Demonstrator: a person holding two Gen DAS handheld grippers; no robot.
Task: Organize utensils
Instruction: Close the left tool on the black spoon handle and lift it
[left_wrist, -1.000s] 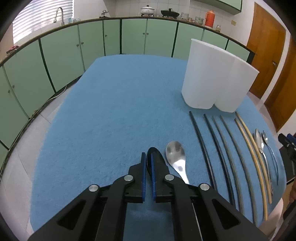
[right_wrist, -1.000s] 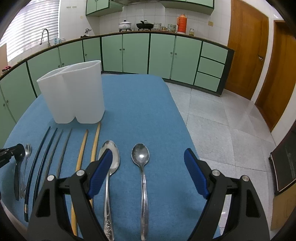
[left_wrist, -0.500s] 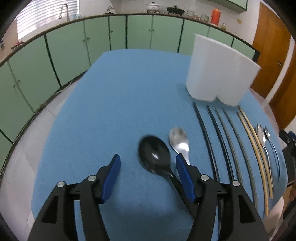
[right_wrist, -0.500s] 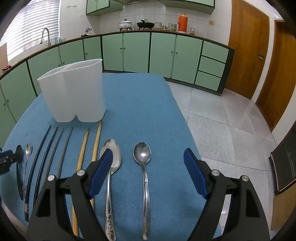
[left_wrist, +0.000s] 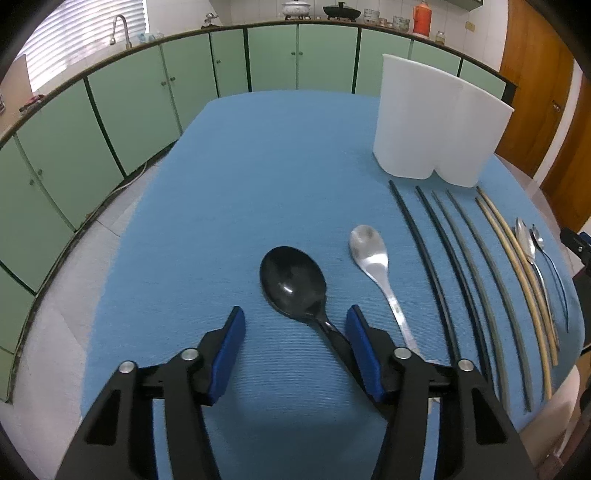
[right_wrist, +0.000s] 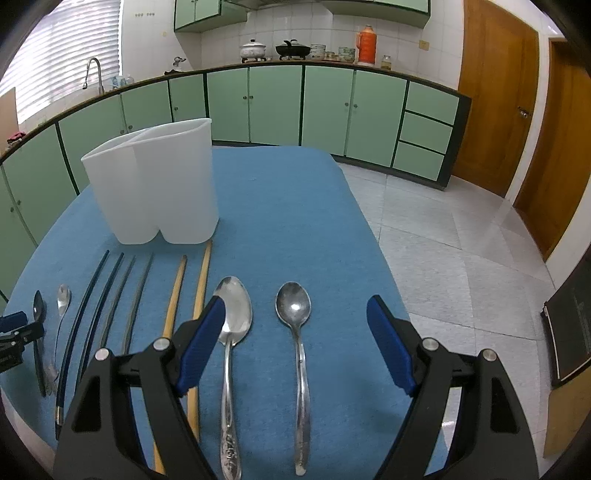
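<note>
My left gripper (left_wrist: 293, 323) is open over the blue table. A black spoon (left_wrist: 293, 282) lies flat between its fingers, its handle passing under the right finger. A silver soup spoon (left_wrist: 373, 254) lies just right of it. My right gripper (right_wrist: 295, 325) is open and empty above two steel spoons: a large one (right_wrist: 232, 317) by its left finger and a smaller one (right_wrist: 294, 308) between the fingers. The white two-compartment holder (right_wrist: 155, 188) stands upright behind the row; it also shows in the left wrist view (left_wrist: 436, 122).
Several dark chopsticks (right_wrist: 107, 295) and two wooden chopsticks (right_wrist: 188, 291) lie in parallel in front of the holder. The table's right edge (right_wrist: 373, 236) drops to a tiled floor. Green cabinets line the far walls.
My left gripper was shut on the black spoon, then opened and pulled back. The spoon now lies on the table. The right gripper has barely moved.
</note>
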